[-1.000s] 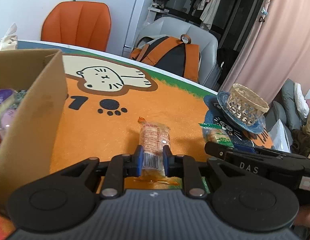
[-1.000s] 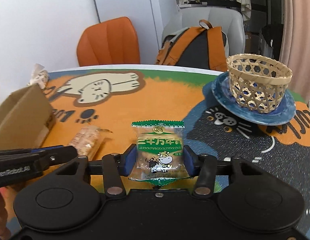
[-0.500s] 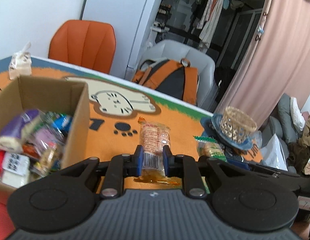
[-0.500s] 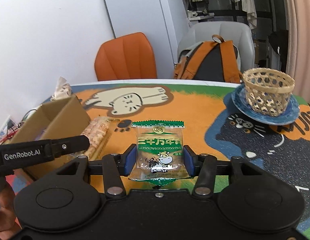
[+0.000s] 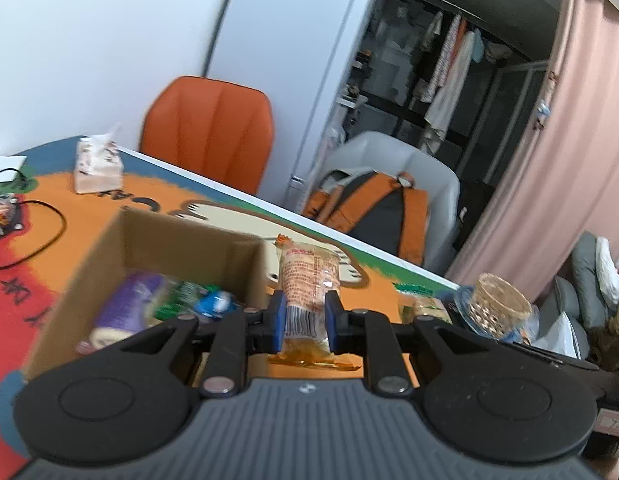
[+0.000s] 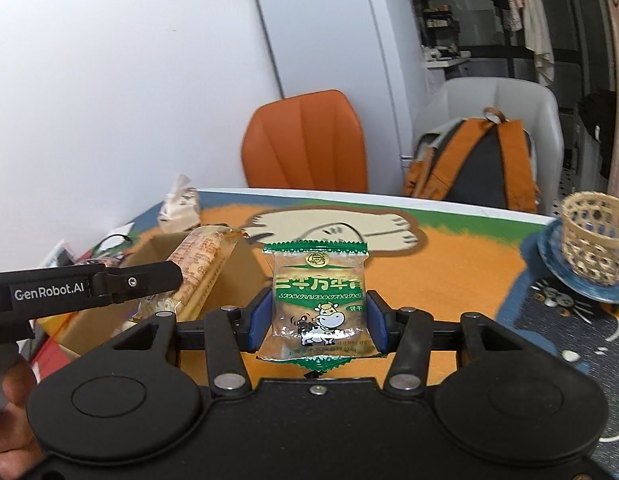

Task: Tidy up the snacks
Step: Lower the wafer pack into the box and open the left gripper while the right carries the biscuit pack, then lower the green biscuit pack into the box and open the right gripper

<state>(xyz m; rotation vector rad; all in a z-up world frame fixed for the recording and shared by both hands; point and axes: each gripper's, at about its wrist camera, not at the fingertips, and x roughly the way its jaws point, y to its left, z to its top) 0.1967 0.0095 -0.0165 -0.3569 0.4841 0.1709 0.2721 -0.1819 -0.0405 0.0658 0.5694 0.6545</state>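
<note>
Now: left gripper (image 5: pixel 305 316) clamping orange packet (image 5: pixel 308 280) beside cardboard box (image 5: pixel 181 240) right wall; shift over opening before release. Right gripper (image 6: pixel 315 320) clamping green biscuit pack (image 6: pixel 318 300), wait clear of box.

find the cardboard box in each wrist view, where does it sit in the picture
Left wrist: the cardboard box fills the lower left, open and holding snacks, just left of the orange snack pack in the left gripper.
Right wrist: the box sits left of centre, partly behind that same pack.
Shared landmark: the orange chair beyond the table.
</note>
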